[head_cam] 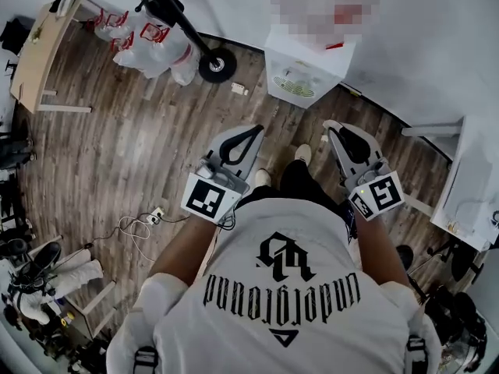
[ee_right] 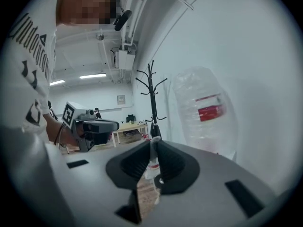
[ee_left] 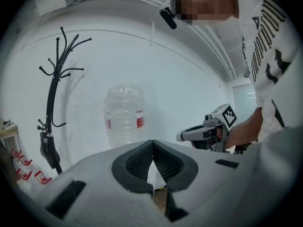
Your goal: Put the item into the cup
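The left gripper [ee_left: 152,142] has its dark ribbed pads pressed together at the tips with nothing between them, while the right gripper [ee_right: 153,144] stands a sliver apart, also empty. A person in a white printed T-shirt [head_cam: 281,302] holds one tool in each hand at about waist height above a wooden floor [head_cam: 132,142].

Neither the item nor the cup shows in any of the three views, so where they stand cannot be told. Ahead of both tools is a white water dispenser [head_cam: 300,72] against the wall, and its clear bottle [ee_left: 124,115] with a red label fills the background of each gripper view. A black coat stand [ee_left: 54,93] and a parked scooter [head_cam: 183,22] are off to the left.

By the look of it the task proper is not under way: nothing is held and no target is in reach. The next move probably calls for bringing the item into view, then spreading one pair of jaws wide enough to take it.

Both forearms are bent forward from the elbows, close to the torso. The two grippers lie side by side and well apart, roughly parallel, pointing towards the dispenser with a slight downward tilt.
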`<state>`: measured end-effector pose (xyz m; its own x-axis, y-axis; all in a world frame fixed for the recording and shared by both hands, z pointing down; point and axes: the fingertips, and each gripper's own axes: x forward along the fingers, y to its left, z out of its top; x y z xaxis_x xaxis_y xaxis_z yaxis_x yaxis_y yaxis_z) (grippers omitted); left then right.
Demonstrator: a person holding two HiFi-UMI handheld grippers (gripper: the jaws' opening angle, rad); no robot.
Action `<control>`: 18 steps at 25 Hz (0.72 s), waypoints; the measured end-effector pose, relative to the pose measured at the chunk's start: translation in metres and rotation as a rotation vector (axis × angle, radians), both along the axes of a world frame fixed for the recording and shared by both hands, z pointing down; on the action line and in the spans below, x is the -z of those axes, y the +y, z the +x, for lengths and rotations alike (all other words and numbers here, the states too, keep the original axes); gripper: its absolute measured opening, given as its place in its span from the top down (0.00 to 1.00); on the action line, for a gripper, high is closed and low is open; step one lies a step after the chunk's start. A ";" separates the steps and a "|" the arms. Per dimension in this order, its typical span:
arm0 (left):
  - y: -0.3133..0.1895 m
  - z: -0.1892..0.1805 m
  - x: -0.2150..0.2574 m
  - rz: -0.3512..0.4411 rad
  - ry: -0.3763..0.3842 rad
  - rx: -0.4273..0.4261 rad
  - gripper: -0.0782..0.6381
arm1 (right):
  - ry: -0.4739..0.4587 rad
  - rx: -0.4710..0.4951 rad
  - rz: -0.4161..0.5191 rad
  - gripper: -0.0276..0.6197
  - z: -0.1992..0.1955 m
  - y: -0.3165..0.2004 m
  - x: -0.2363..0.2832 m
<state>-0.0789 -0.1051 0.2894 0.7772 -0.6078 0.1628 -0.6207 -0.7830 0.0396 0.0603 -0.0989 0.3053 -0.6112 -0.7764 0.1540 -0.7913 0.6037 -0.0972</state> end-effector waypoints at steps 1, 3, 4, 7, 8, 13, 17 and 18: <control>-0.008 0.003 -0.006 -0.009 -0.005 0.011 0.88 | -0.002 0.004 -0.026 0.87 0.003 -0.009 -0.010; -0.021 0.010 -0.020 -0.028 -0.018 0.023 0.88 | -0.018 0.008 -0.083 0.87 0.011 -0.028 -0.031; -0.028 0.014 -0.029 -0.039 -0.029 0.024 0.88 | -0.024 0.012 -0.106 0.87 0.014 -0.037 -0.042; -0.048 0.026 -0.066 -0.081 -0.061 0.026 0.88 | -0.026 0.035 -0.163 0.87 0.021 -0.064 -0.078; -0.055 0.029 -0.079 -0.096 -0.064 0.029 0.88 | -0.021 0.040 -0.184 0.87 0.022 -0.073 -0.092; -0.091 0.039 -0.138 -0.136 -0.077 0.026 0.88 | 0.062 0.052 -0.273 0.87 0.021 -0.118 -0.165; -0.117 0.048 -0.199 -0.143 -0.110 0.009 0.88 | 0.123 0.073 -0.312 0.87 0.020 -0.145 -0.230; -0.124 0.048 -0.216 -0.144 -0.119 0.005 0.88 | 0.128 0.066 -0.329 0.87 0.021 -0.152 -0.248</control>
